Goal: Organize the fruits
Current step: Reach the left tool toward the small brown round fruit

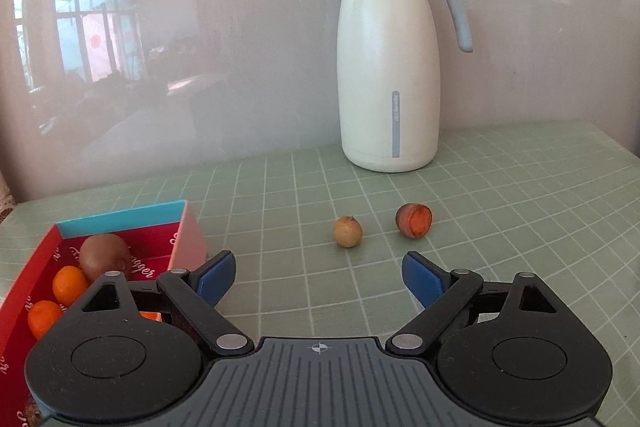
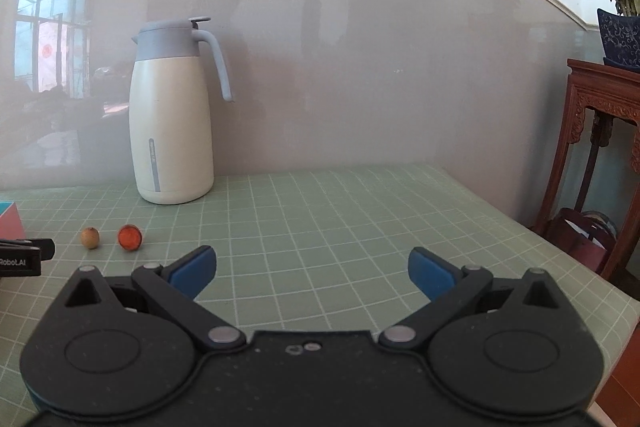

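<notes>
Black two-finger left gripper (image 1: pixel 318 281) fills the bottom of the left wrist view, blue-padded fingers (image 1: pixel 216 277) spread wide, nothing between them. Black right gripper (image 2: pixel 312 273) likewise wide and empty over bare green gridded counter (image 2: pixel 360 227).

Risks, as I judge them: both loose fruits are small, round and sit on a smooth mat, so a finger that touches one side first would likely roll the fruit away, perhaps toward the tall cream-and-grey-blue thermal jug (image 1: pixel 386 67) behind. The left gripper's left finger is close to the near corner of the red cardboard box with teal inner wall (image 1: pixel 120 217); a sideways sweep could knock or shift the box. The reddish fruit looks split or peeled on one face, so a hard squeeze could crush it.

Counts, largest first:
- jug: one, upper centre right of the left view.
- box: one, lower left.
- brown kiwi (image 1: pixel 104 253): one, inside the box.
- small orange citrus fruits (image 1: pixel 69 283): two clearly seen in the box; a third orange patch shows behind the gripper, not certain.
- round reddish-orange fruit (image 1: pixel 414 220): one, on the counter, centre.
- tan round fruit (image 1: pixel 348 231): one, just left of it, apart.
</notes>
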The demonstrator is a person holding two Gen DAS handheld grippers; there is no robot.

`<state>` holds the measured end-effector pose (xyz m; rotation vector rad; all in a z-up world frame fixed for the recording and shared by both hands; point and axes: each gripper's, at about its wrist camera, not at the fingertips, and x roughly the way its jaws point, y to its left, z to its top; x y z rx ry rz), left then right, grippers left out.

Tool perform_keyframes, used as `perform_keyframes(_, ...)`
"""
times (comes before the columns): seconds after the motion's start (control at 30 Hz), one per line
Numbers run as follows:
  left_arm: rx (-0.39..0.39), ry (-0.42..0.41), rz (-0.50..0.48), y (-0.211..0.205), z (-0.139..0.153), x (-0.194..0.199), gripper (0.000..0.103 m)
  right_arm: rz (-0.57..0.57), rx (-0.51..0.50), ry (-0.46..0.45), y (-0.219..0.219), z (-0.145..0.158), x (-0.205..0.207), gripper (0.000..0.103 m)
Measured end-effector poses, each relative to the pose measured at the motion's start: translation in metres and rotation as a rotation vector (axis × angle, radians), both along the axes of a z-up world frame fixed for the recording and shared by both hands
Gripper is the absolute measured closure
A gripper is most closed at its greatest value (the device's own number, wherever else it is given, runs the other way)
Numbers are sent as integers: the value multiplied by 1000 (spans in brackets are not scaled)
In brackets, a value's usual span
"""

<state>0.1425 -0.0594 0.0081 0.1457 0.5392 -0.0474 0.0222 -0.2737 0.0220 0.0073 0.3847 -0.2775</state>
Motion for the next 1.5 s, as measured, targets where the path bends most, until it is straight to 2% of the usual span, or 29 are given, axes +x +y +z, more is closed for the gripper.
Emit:
perform_keyframes(0.2,27,24,-11,-18,-11,28,14,8,18,-10,-4,3,2,0)
perform_keyframes(0.33,30,46,-12,-22,-17,43,23,10,22,-20,-5,5,-5,0)
perform_keyframes(0.47,29,72,12,-18,-24,56,26,6,30,-24,-6,6,-6,0)
perform_keyframes(0.63,25,96,11,-17,-31,66,37,16,46,-23,-5,6,-5,0)
perform_keyframes(0.9,1,99,-8,-21,-38,79,39,34,39,-13,-1,6,-3,0)
perform_keyframes(0.97,-12,100,-4,-19,-38,80,44,34,39,-8,0,5,-2,0)
perform_keyframes(1.03,-23,97,2,-17,-37,81,55,34,40,-3,-1,4,-1,0)
perform_keyframes(1.2,-34,97,6,-15,-37,79,66,33,41,-3,-1,5,1,0)
perform_keyframes(1.5,-20,92,12,-15,-38,79,67,7,25,3,-1,3,3,0)
